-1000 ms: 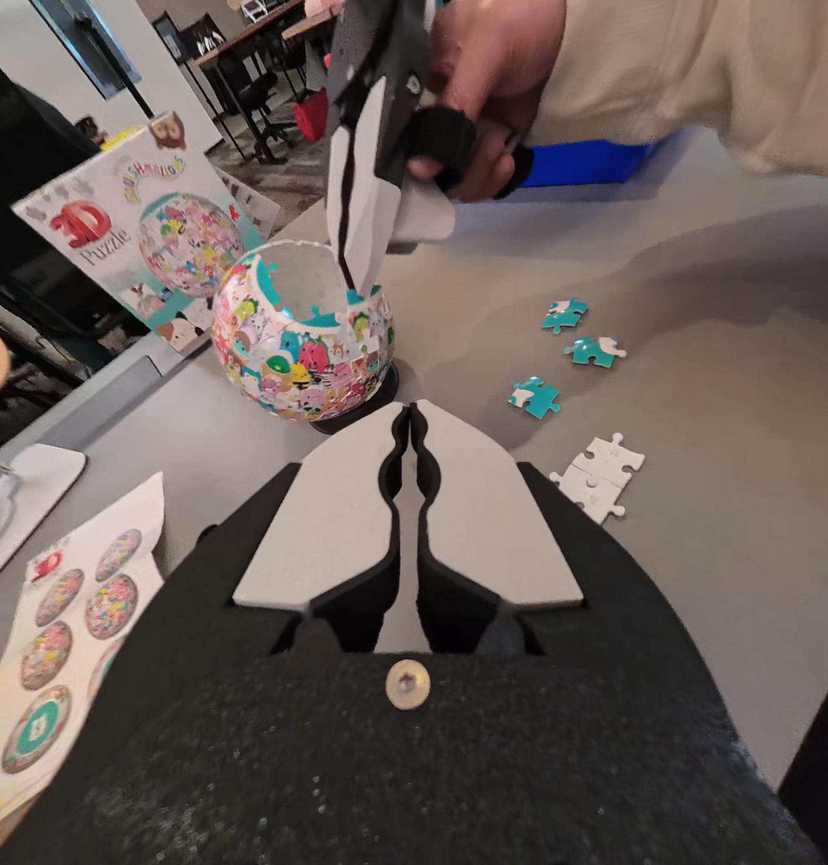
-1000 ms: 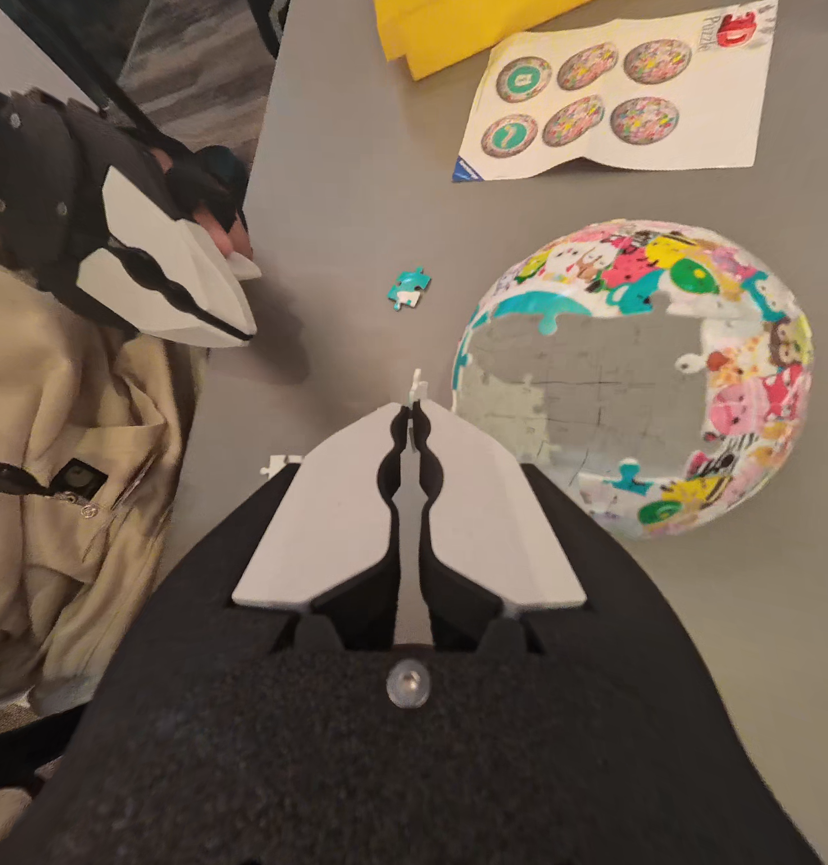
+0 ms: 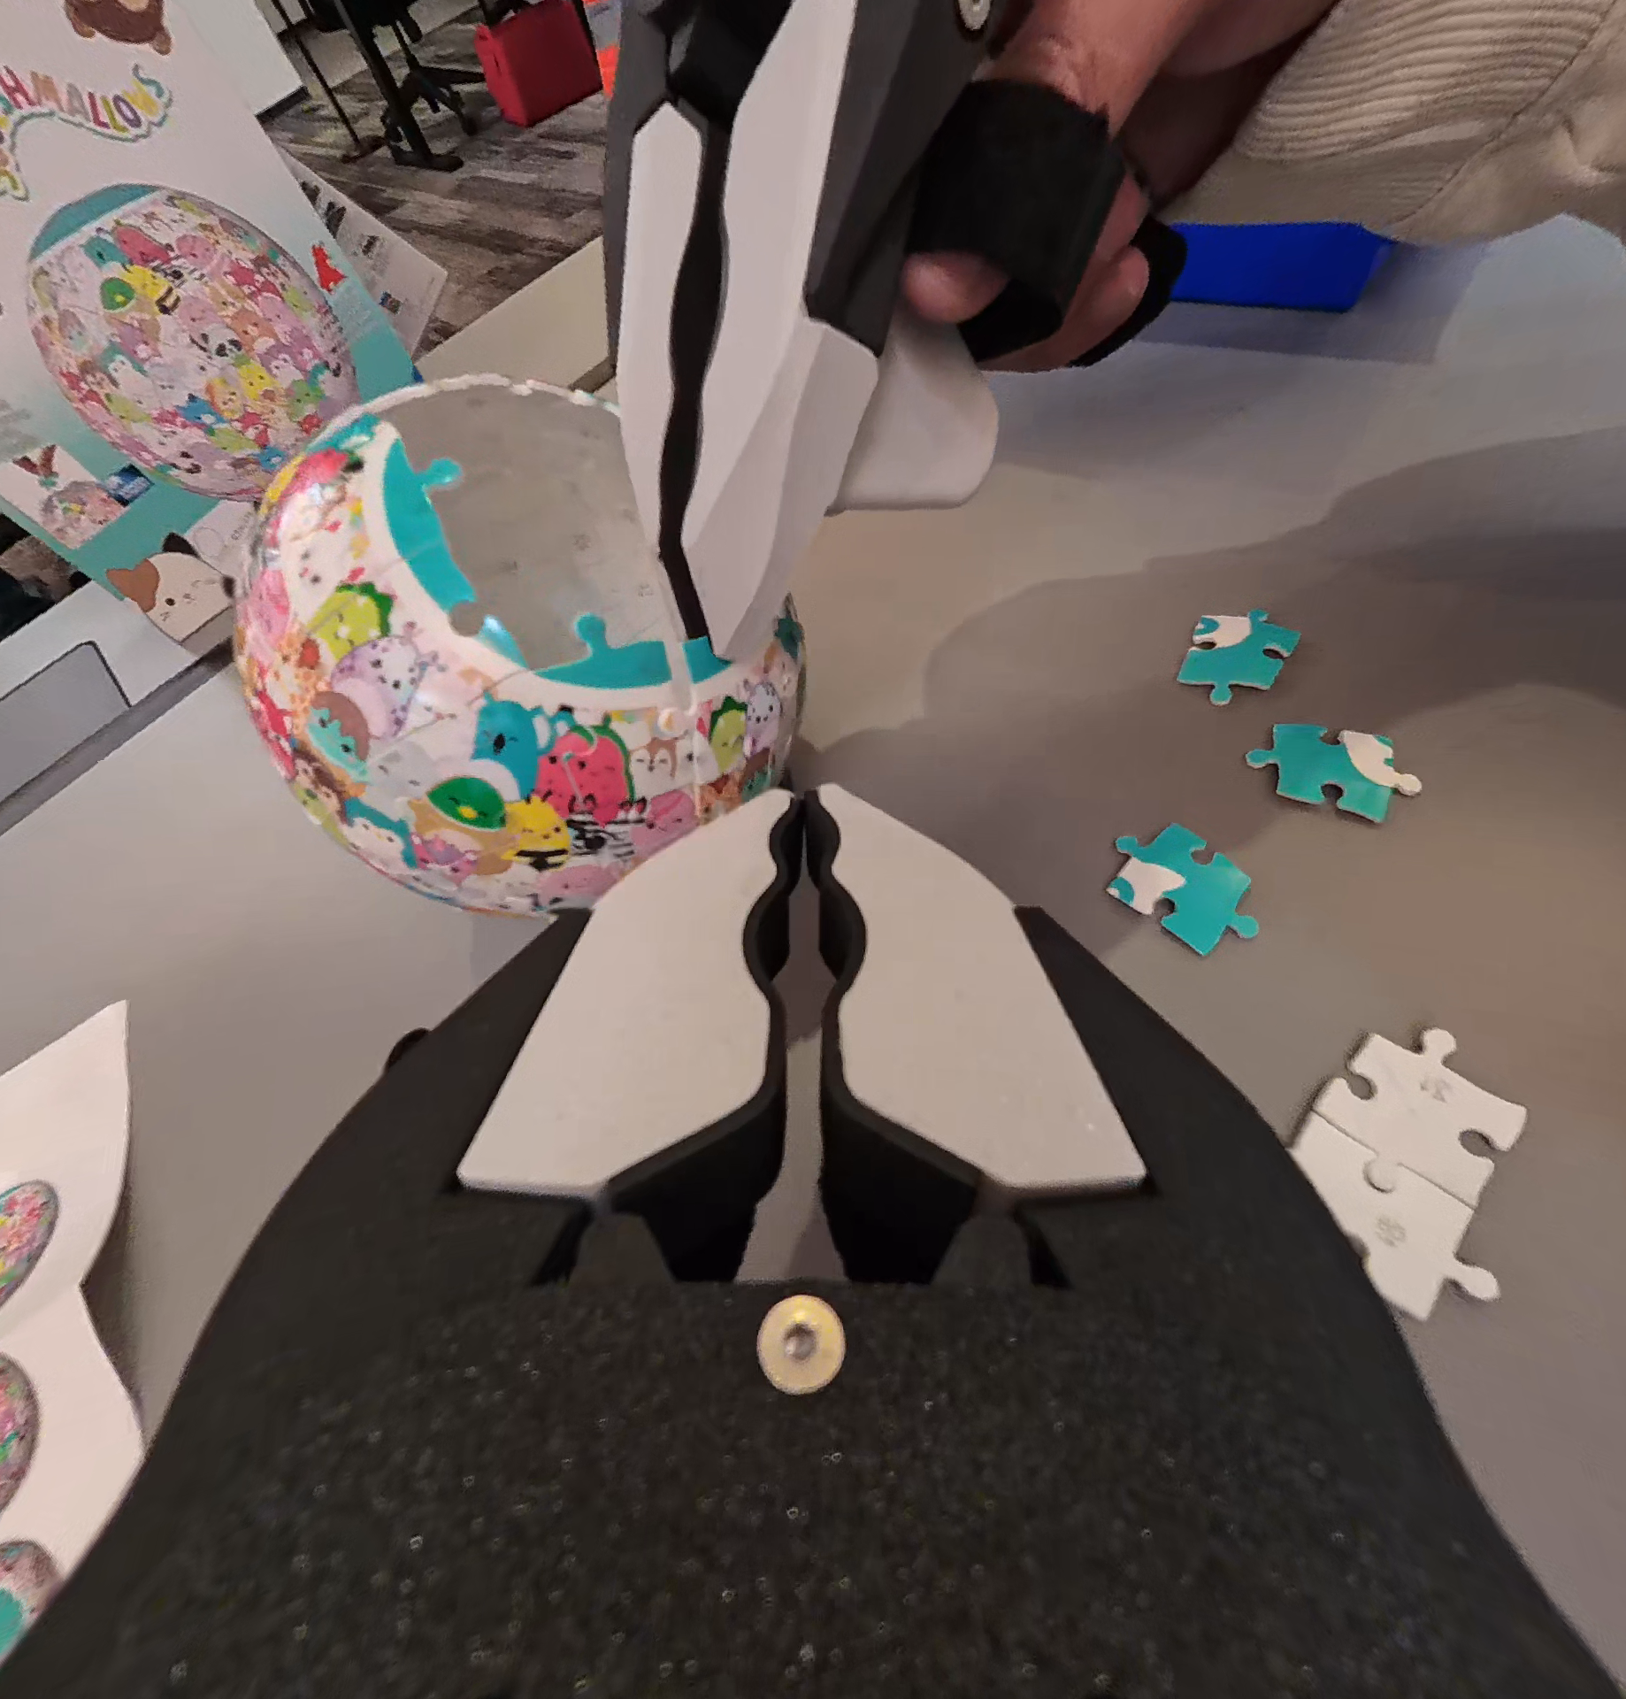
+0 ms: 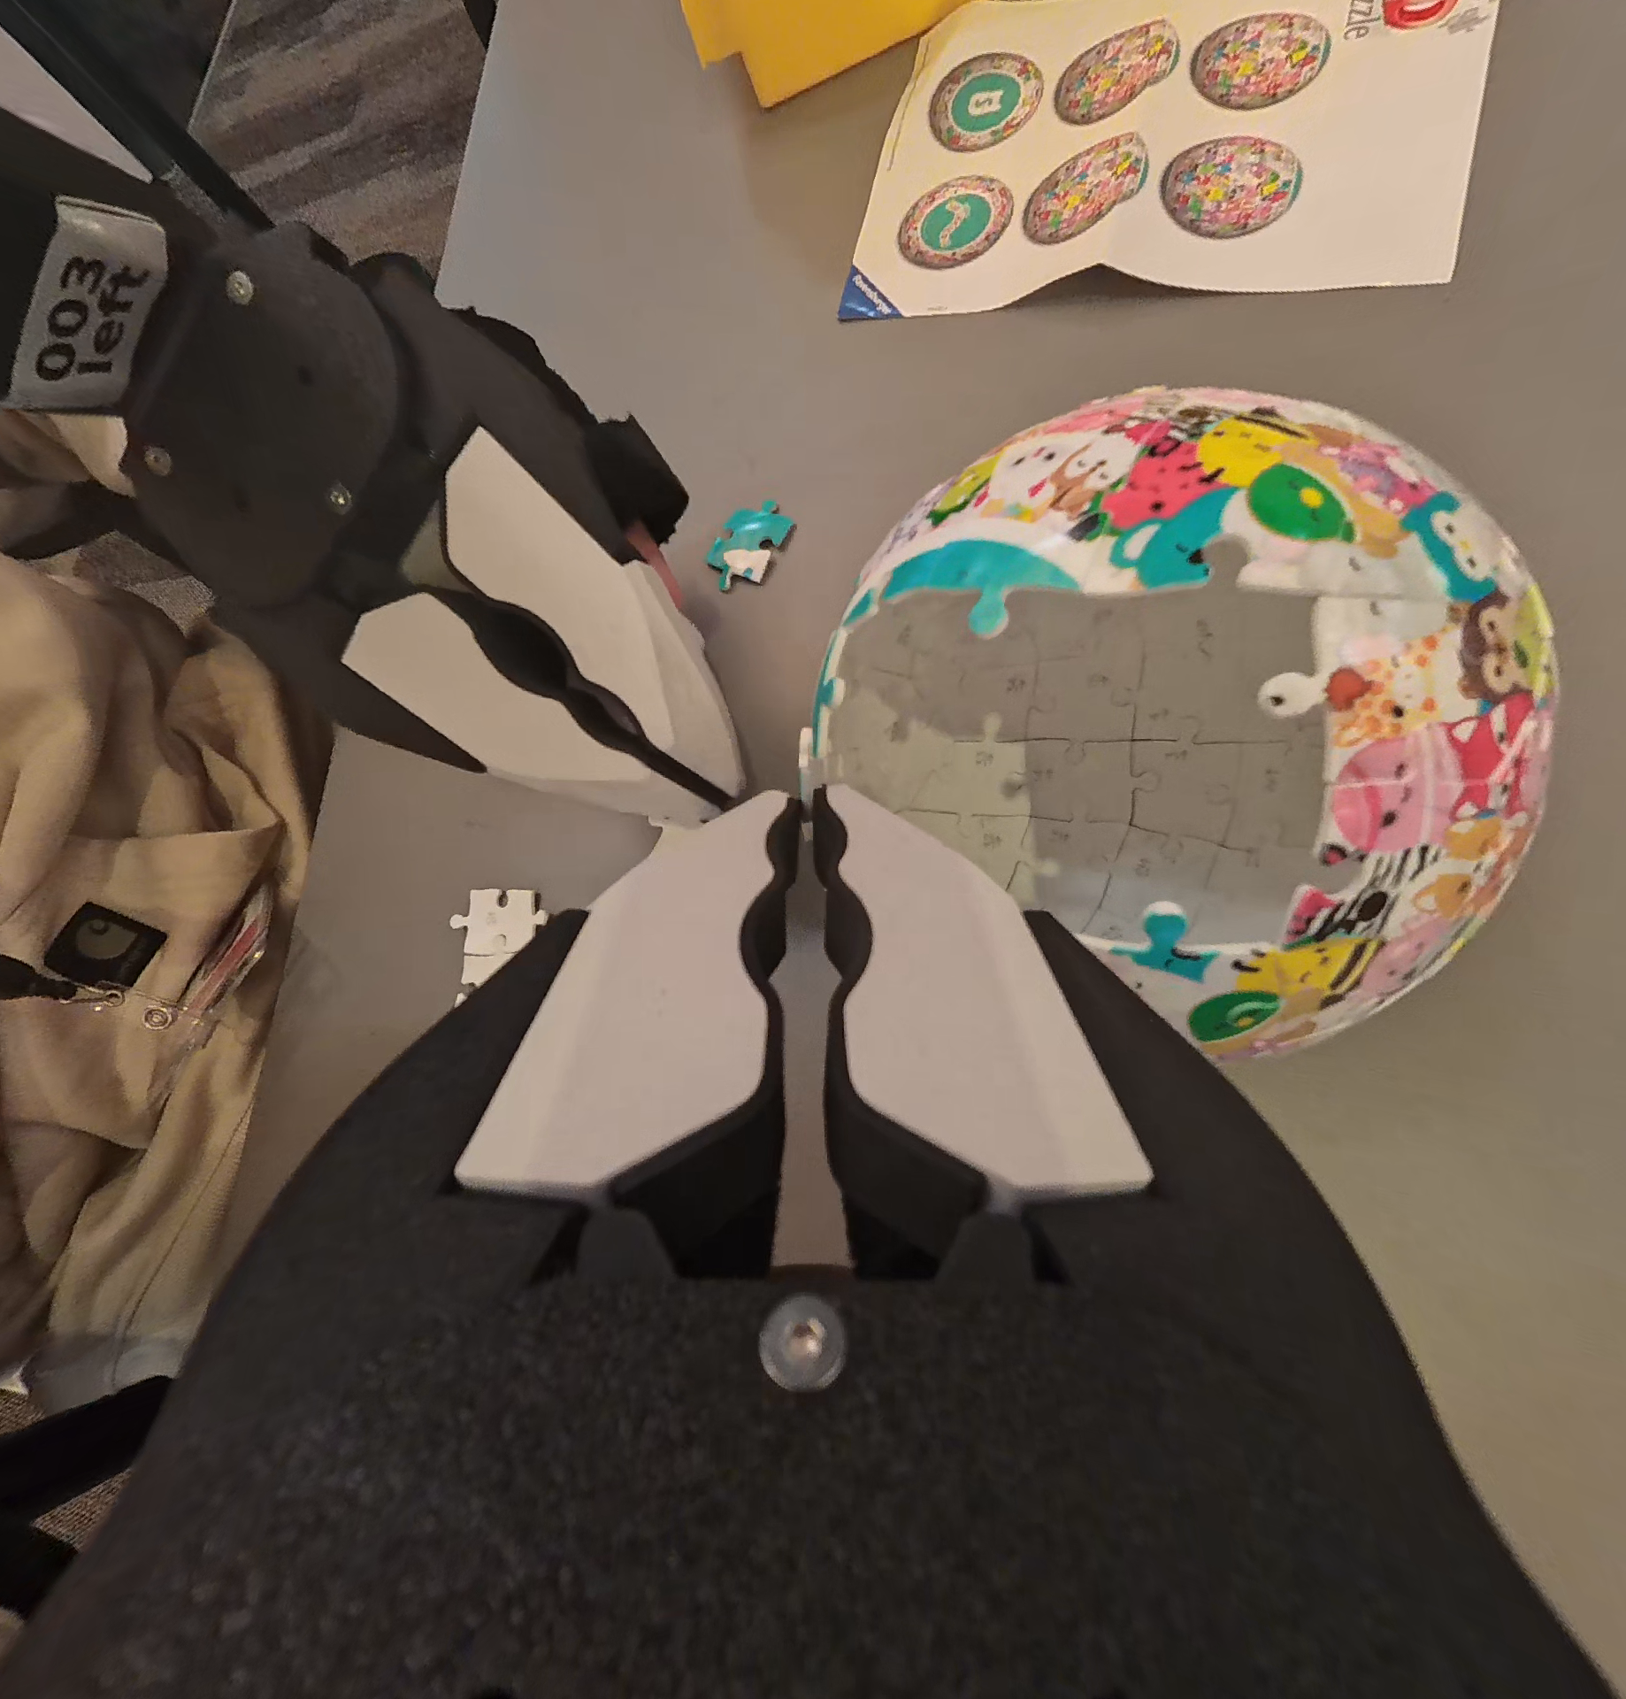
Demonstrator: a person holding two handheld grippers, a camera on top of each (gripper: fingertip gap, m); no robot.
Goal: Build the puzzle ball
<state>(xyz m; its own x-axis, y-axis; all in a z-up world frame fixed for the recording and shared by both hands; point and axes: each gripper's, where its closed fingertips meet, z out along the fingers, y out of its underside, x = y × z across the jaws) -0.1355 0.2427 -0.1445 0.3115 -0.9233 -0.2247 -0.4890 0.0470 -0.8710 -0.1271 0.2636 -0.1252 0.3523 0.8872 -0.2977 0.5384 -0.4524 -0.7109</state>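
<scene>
Only the left wrist view shows three teal pieces (image 3: 1237, 655) at right; the right gripper (image 4: 805, 809) pinches a white-edged piece (image 4: 804, 758) at the puzzle ball's (image 4: 1186, 726) opening, centre-frame, the left gripper (image 3: 805, 809) clenched empty.

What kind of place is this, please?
Probably an office or shared workroom: a grey table holds the puzzle ball, and behind it stand dark desks with chairs on patterned carpet.
</scene>
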